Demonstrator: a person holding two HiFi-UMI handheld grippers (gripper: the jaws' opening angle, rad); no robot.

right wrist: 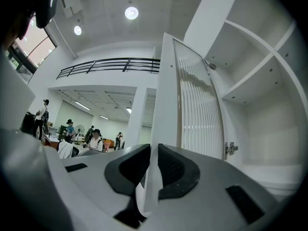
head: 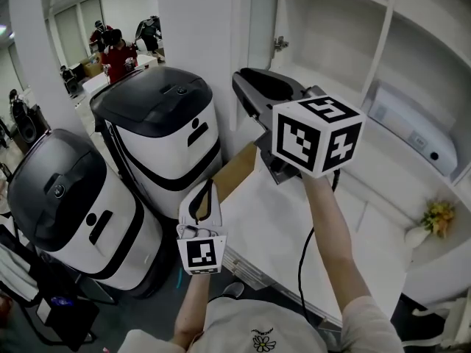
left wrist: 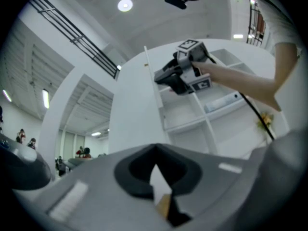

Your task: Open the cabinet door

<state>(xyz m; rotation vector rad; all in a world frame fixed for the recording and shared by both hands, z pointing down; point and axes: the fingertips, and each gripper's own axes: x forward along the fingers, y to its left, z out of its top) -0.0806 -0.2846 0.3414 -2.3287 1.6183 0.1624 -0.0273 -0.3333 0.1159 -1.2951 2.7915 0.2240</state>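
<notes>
The white cabinet door (head: 200, 28) stands swung out from the open cabinet and is seen edge-on in the head view. In the right gripper view its ribbed glass panel (right wrist: 197, 105) faces the shelves. My right gripper (head: 247, 87) is level with the door's free edge, and that edge (right wrist: 163, 95) runs down between the two dark pads (right wrist: 175, 165); the right gripper (right wrist: 153, 150) is shut on it. My left gripper (head: 209, 185) hangs lower, apart from the door, its fingertips together and holding nothing. The left gripper (left wrist: 155, 150) looks up at the right gripper (left wrist: 166, 76) on the door (left wrist: 137, 109).
Two white and black machines (head: 165, 134) (head: 73, 212) stand left of the cabinet, close to the door's swing. A brown board (head: 235, 171) leans by the white counter (head: 294, 226). Inside are shelves, a hinge (head: 280, 43), a white device (head: 416, 134) and flowers (head: 436, 218). People (head: 118, 50) are far back.
</notes>
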